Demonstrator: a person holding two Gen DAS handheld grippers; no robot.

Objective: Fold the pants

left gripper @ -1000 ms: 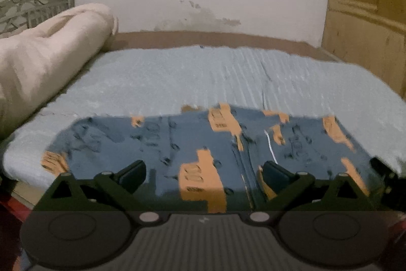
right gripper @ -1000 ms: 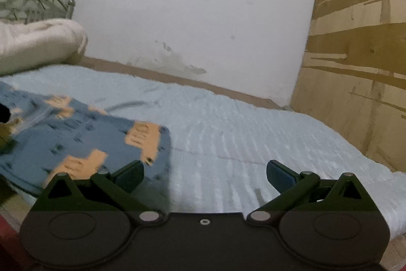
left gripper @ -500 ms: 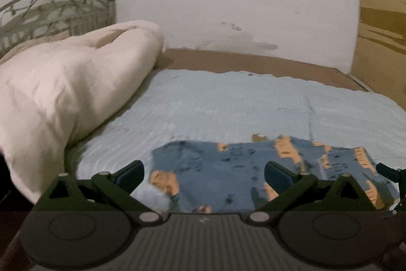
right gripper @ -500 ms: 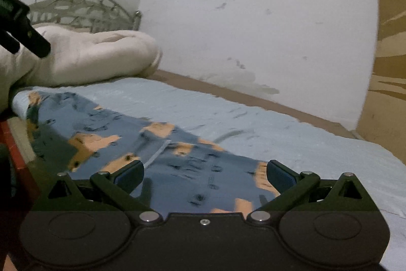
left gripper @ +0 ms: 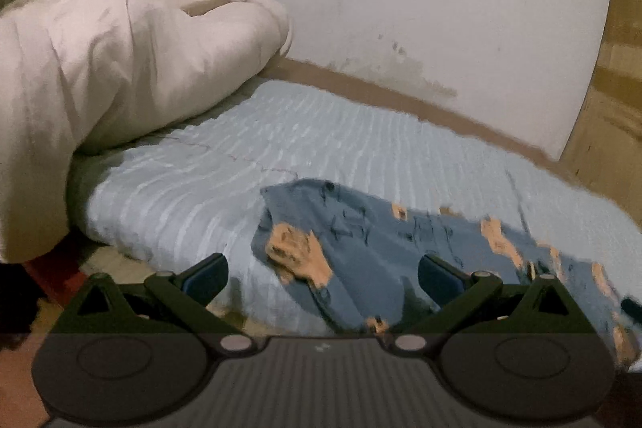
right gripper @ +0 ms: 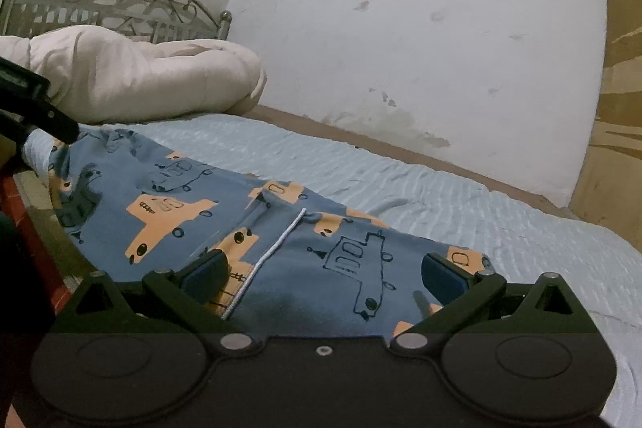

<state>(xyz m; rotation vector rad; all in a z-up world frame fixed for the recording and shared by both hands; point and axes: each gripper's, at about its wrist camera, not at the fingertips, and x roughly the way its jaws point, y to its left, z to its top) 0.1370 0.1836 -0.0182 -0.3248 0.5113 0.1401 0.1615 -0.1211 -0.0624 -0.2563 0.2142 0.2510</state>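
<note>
Blue pants with orange truck prints (right gripper: pixel 281 227) lie spread along the near edge of the bed; a white drawstring (right gripper: pixel 273 251) runs across them. In the left wrist view the pants (left gripper: pixel 381 239) show their left end, slightly crumpled. My left gripper (left gripper: pixel 323 273) is open and empty, just in front of that left end. My right gripper (right gripper: pixel 325 271) is open and empty, low over the right part of the pants. Part of the left gripper (right gripper: pixel 36 107) shows at the far left of the right wrist view.
A light blue ribbed bedspread (left gripper: pixel 321 131) covers the bed. A bulky cream duvet (left gripper: pixel 112 67) is piled at the left end, before a metal headboard (right gripper: pixel 112 3). A white wall (right gripper: pixel 401 27) runs behind, and a wooden panel (right gripper: pixel 618 107) stands at the right.
Both grippers have swung left along the bed edge. The left one now faces the pants' left end and the duvet; the right one now sits over the pants. Both stay open.
</note>
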